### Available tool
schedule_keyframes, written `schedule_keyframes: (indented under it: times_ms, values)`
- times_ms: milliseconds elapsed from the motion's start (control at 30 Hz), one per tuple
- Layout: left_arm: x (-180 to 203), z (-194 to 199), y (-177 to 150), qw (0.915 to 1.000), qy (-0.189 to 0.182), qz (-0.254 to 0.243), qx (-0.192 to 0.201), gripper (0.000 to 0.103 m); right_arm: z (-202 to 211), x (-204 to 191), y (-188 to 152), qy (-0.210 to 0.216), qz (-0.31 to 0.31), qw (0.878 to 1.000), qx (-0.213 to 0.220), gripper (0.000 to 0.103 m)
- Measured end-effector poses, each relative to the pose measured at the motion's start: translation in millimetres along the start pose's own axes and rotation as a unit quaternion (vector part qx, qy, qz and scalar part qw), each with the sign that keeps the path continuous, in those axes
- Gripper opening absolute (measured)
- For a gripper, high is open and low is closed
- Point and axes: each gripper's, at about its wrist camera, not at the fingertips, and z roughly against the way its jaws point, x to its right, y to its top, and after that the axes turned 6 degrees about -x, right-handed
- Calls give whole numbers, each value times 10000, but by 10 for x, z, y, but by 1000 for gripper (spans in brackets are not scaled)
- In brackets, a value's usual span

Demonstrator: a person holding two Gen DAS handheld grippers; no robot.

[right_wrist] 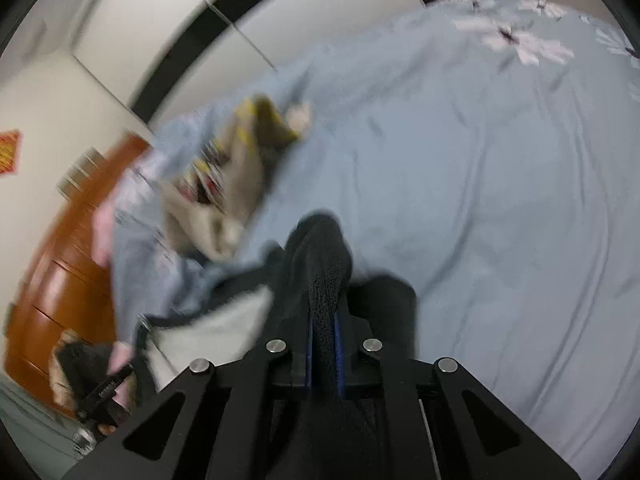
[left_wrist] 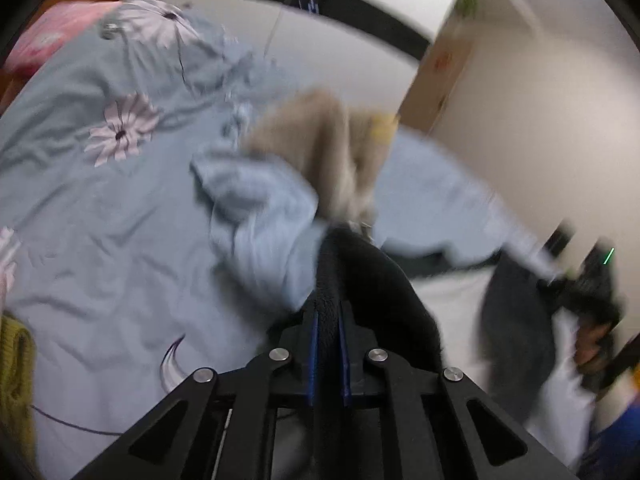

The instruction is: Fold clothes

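A black fleece garment [left_wrist: 360, 276] is stretched between both grippers above the bed. My left gripper [left_wrist: 328, 320] is shut on one edge of it, with the fleece pinched between the blue pads. In the right wrist view my right gripper [right_wrist: 324, 320] is likewise shut on the black fleece garment [right_wrist: 324, 256], which bulges up past the fingertips. Blurred at the right edge of the left wrist view, a hand [left_wrist: 592, 344] holds the other gripper, and dark fabric hangs there. A hand [right_wrist: 120, 356] with the other gripper also shows at the lower left of the right wrist view.
The bed carries a light blue floral duvet [left_wrist: 100, 200]. A pale blue garment [left_wrist: 260, 216] and a beige one [left_wrist: 320, 140] lie heaped beyond the fleece. A yellow-green knit [left_wrist: 16, 364] and a pink pillow [left_wrist: 52, 36] lie at the left. A wooden dresser [right_wrist: 60, 264] stands beside the bed.
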Motion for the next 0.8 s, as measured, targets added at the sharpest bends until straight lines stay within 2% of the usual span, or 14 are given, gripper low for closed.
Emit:
schedule_keyframes:
  times_ms: [33, 67, 100, 267, 367, 400, 500, 567, 633, 700, 800]
  values:
    - [-32, 51, 35, 9999, -40, 85, 129, 9, 105, 45, 37, 163, -100, 9995, 234, 8]
    - [-63, 101, 70, 9995, -81, 169, 257, 9, 168, 112, 74, 151, -220, 9988, 406, 8]
    - [-118, 53, 95, 9994, -56, 288, 204, 9, 171, 179, 95, 74, -334, 9983, 472, 8]
    - [-353, -447, -62, 9959, 93, 733, -516, 9, -191, 488, -59, -519, -767, 9957, 5, 8]
    - [-420, -496, -113, 9944, -17, 867, -598, 10, -281, 646, -146, -562, -981, 9935, -151, 8]
    - [-440, -503, -126, 9939, -63, 910, -612, 13, -267, 659, -146, -545, -976, 9936, -163, 8]
    - [-467, -478, -120, 9929, -207, 991, -625, 14, -211, 582, -86, -526, -778, 9954, -193, 11]
    - [-414, -388, -88, 9948, -53, 851, -563, 23, -157, 452, -3, -758, -481, 9958, -165, 13]
    - [-349, -320, -48, 9964, 115, 670, -502, 44, -134, 276, 86, -1113, -112, 9937, -98, 24]
    - [-272, -301, 4, 9976, 245, 460, -449, 54, -123, 111, 155, -1318, 217, 9910, -67, 32]
    - [-158, -307, 80, 9981, 412, 162, -430, 59, -279, -93, 205, -1226, 519, 9905, -349, 38]
